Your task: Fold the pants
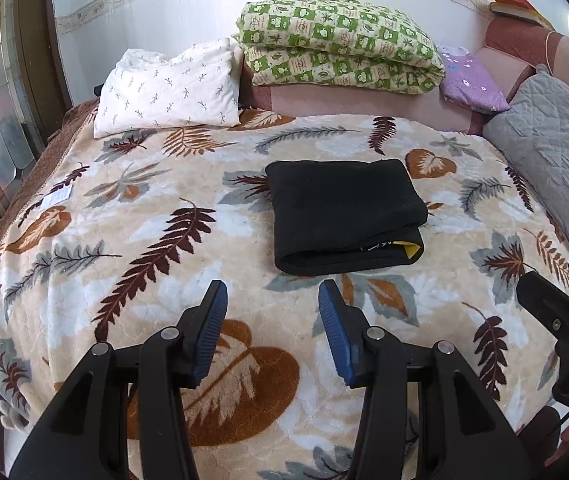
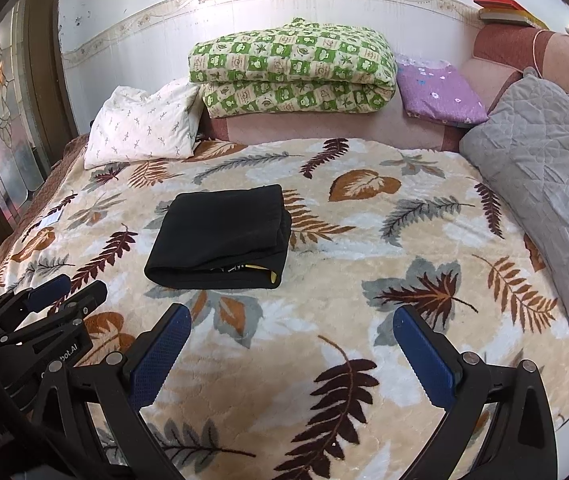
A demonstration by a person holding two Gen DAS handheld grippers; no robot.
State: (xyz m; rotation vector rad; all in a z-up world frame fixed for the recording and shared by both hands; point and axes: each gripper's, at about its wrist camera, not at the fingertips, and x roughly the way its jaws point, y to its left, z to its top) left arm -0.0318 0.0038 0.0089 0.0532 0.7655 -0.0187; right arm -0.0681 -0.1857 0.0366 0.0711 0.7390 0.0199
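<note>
1. We count one folded pair of black pants, at twelve o'clock from our grippers.
2. One leaf-print blanket.
3. Two folded quilts: green and grey.
4. Two pillows: white at eleven o'clock, purple at one o'clock.
5. Two grippers: left, right.

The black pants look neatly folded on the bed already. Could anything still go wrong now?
Possibly. The pants sit on a soft, plushy blanket, so a nudge from either open gripper, left or right, might shift the bundle. At the near edge the layers gape a little, with a yellow tag peeking out; the fold could loosen there if disturbed.
</note>
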